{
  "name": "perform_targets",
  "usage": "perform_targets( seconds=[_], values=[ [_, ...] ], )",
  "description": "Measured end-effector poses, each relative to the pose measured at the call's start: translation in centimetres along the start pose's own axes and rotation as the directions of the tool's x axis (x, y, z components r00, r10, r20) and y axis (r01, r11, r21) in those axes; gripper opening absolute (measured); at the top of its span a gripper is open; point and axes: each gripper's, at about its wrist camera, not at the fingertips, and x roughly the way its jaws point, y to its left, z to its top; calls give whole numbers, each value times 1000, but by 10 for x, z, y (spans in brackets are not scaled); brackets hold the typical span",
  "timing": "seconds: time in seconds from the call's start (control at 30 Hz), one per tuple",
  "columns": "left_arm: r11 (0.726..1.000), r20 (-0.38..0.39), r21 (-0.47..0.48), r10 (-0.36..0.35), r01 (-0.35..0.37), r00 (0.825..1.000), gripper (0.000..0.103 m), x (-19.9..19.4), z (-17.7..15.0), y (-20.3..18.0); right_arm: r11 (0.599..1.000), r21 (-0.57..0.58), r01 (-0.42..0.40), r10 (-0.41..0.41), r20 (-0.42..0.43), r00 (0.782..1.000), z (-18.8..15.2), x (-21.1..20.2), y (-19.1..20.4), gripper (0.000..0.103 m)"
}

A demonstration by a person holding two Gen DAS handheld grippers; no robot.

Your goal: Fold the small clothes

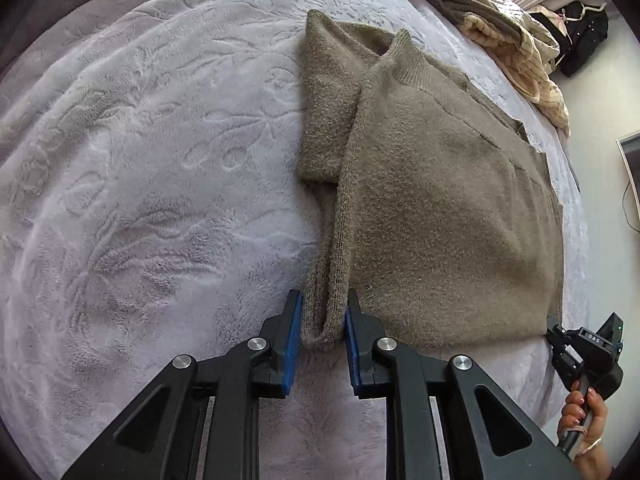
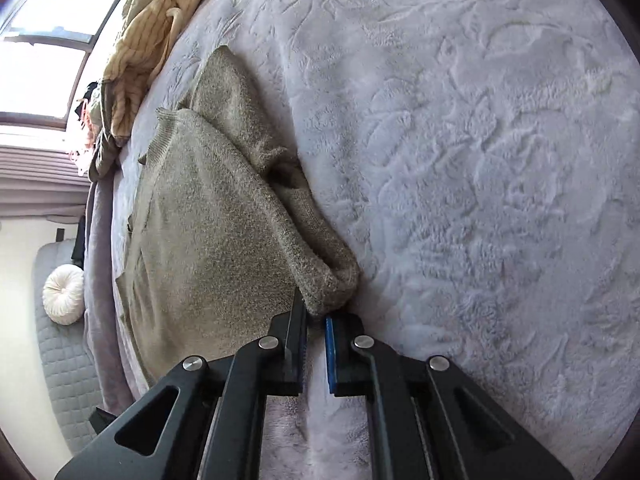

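A fuzzy taupe knit sweater lies flat on a pale embossed plush blanket, collar at the far end, one side folded over. My left gripper has its blue pads on either side of the folded hem corner and grips it. In the right wrist view the sweater lies to the left, and my right gripper is nearly closed with its tips at the rolled hem corner. The right gripper also shows at the far right of the left wrist view, held by a hand.
A cream striped garment and olive bedding are heaped at the bed's far edge, also seen in the right wrist view. A round white cushion lies on a quilted grey mat beside the bed. A window is at the upper left there.
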Motion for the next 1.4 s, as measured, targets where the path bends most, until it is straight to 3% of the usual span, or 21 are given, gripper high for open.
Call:
perform_targets(
  seconds=[0.27,0.5,0.53,0.57,0.6,0.63,0.7,0.77,0.8,0.83,1.07,1.4],
  values=[
    [998,17,27,49,-49,999,22,-18,-6,10,995,-83,53,-54,-1,999,-2,-4,22,9],
    [995,2,4,104,-104,995,23,-26,-6,7,986,-140,88,-91,-17,996,-27,-23,35,10],
    [994,-3,4,108,-108,994,34,-24,-6,5,982,-167,88,-93,-23,995,-32,-24,41,10],
    [993,0,2,119,-119,993,72,-25,-7,5,978,-192,86,-93,-29,995,-37,-24,47,10],
    [990,18,-7,138,-138,990,89,-27,-7,4,972,-219,82,-92,-35,995,-42,-23,55,10],
    [989,48,-14,151,-150,987,98,-31,-8,3,966,-248,76,-89,-41,995,-48,-22,63,10],
    [988,68,-14,154,-153,986,98,-35,-7,1,952,-300,58,-79,-58,995,-58,-17,79,15],
    [986,67,-30,164,-163,984,98,-35,-6,3,935,-353,28,-65,-94,993,-69,-9,96,33],
    [985,63,-34,170,-168,983,98,-35,-6,4,927,-375,10,-58,-116,992,-75,-4,103,49],
    [984,57,-36,176,-174,983,98,-33,-5,5,918,-396,-8,-51,-138,989,-82,2,111,54],
    [977,-5,-51,206,-206,979,98,-20,-2,14,859,-505,-87,-55,-260,964,-127,41,151,54],
    [982,-13,-48,184,-184,983,98,-12,1,11,883,-445,-149,-31,-372,928,-149,80,166,54]
  ],
)
